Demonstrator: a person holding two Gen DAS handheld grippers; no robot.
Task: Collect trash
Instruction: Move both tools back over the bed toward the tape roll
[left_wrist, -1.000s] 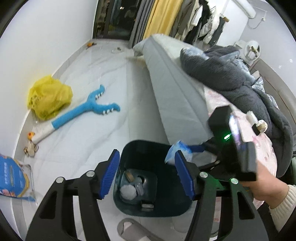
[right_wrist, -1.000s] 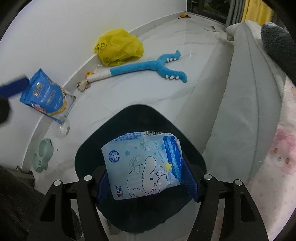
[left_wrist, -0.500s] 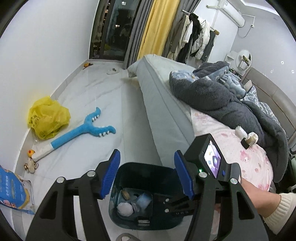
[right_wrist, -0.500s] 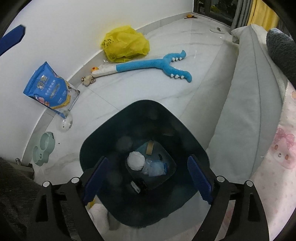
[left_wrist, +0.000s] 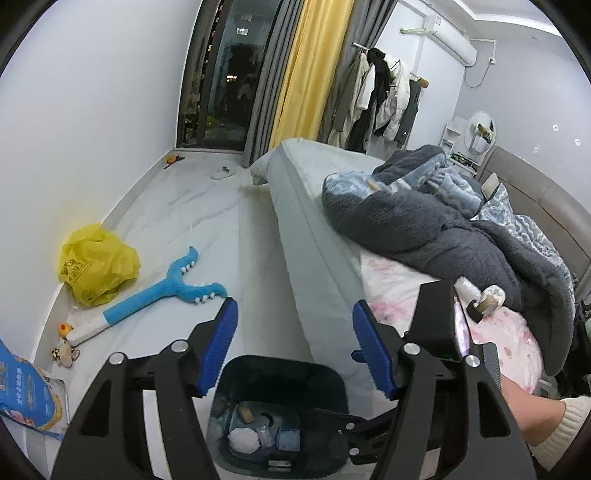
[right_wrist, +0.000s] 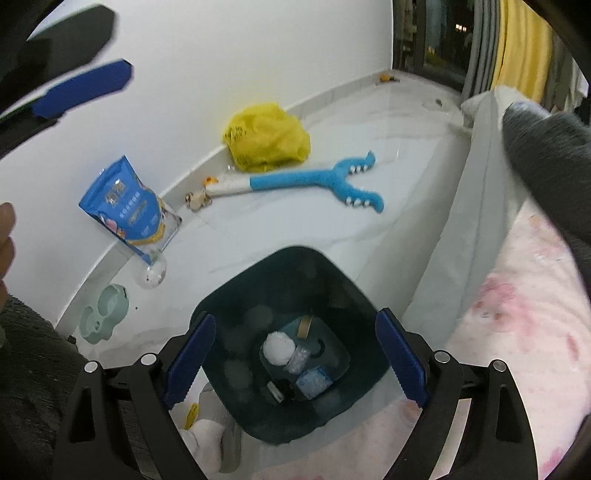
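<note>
A dark teal trash bin (right_wrist: 229, 317) stands on the floor beside the bed; it also shows in the left wrist view (left_wrist: 325, 380). Inside lie a white crumpled ball (right_wrist: 279, 347), a blue tissue pack (right_wrist: 313, 382) and other small scraps. My right gripper (right_wrist: 295, 363) is open and empty, right above the bin's mouth. My left gripper (left_wrist: 293, 349) is open and empty, higher up, above the bin's far rim. On the bed lie a small tape roll (left_wrist: 489, 300) and a white item next to it.
A yellow plastic bag (right_wrist: 267, 138), a blue forked plush toy (right_wrist: 317, 181), a blue snack bag (right_wrist: 127, 208), a clear ball (right_wrist: 153, 273) and a green bowl (right_wrist: 105, 317) lie along the wall. The bed (left_wrist: 317, 229) with a dark blanket (left_wrist: 443, 225) runs on the right.
My right gripper opened and dropped the blue tissue pack into the bin. My left gripper rose and tilted up toward the room.
</note>
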